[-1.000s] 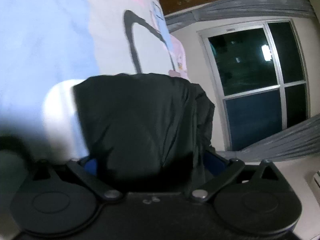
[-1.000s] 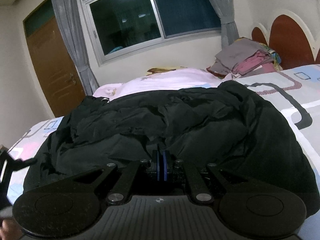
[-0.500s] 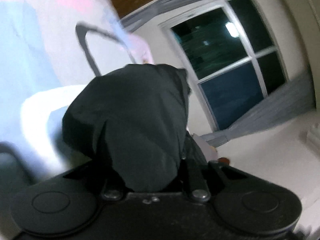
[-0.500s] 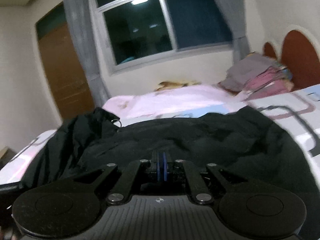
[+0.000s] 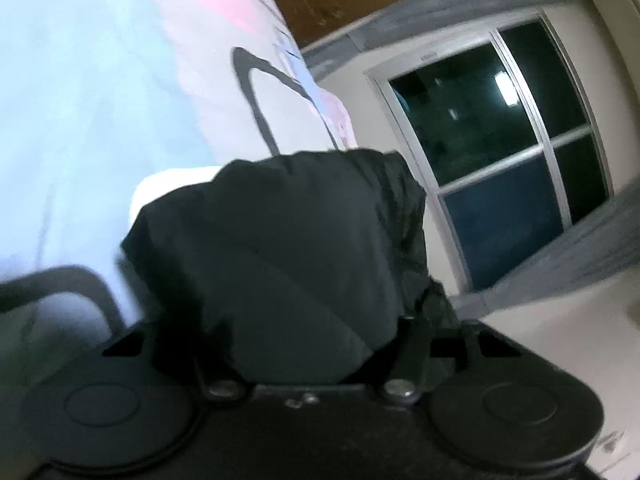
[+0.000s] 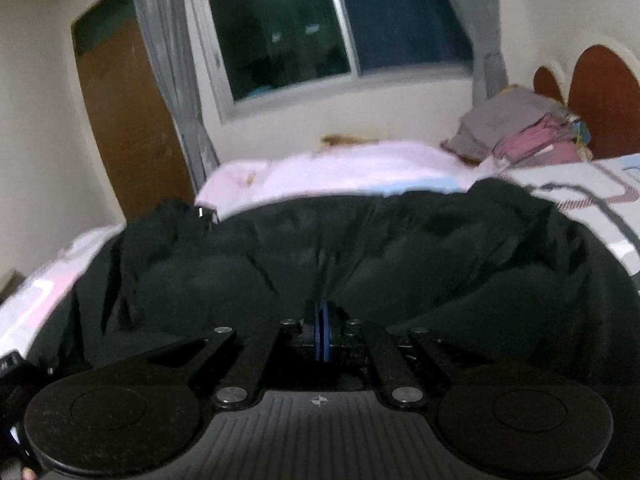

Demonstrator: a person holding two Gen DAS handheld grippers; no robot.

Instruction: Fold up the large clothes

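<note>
Since a second ago the black garment (image 6: pixel 360 264) has been drawn taut across the bed (image 6: pixel 328 172), its crumpled folds smoothed into one broad dark sheet, and the right wrist view has tipped up toward the window (image 6: pixel 320 28). The left claw (image 5: pixel 304 344), wide a second ago, closed and has just been opening again — black cloth lies bunched between its fingers and drapes over them, so whether the pads press on the fabric cannot be told. The right claw (image 6: pixel 322 334) is clenched, its blue pads together on a pinch of the garment's near edge, from which creases fan outward.

The garment lies spread over the patterned bedsheet (image 5: pixel 120 100), its far hem reaching toward the pink blanket (image 6: pixel 340 168); a stack of folded clothes (image 6: pixel 520 136) sits by the headboard (image 6: pixel 600 100), well apart from it.

The step in hand looks to be lifting and stretching the near edge with both claws before a fold. The next move likely calls for a firm hold on the left side, then both hands carrying the edge together over the body of the cloth — an uneven grip would let one corner sag.
</note>
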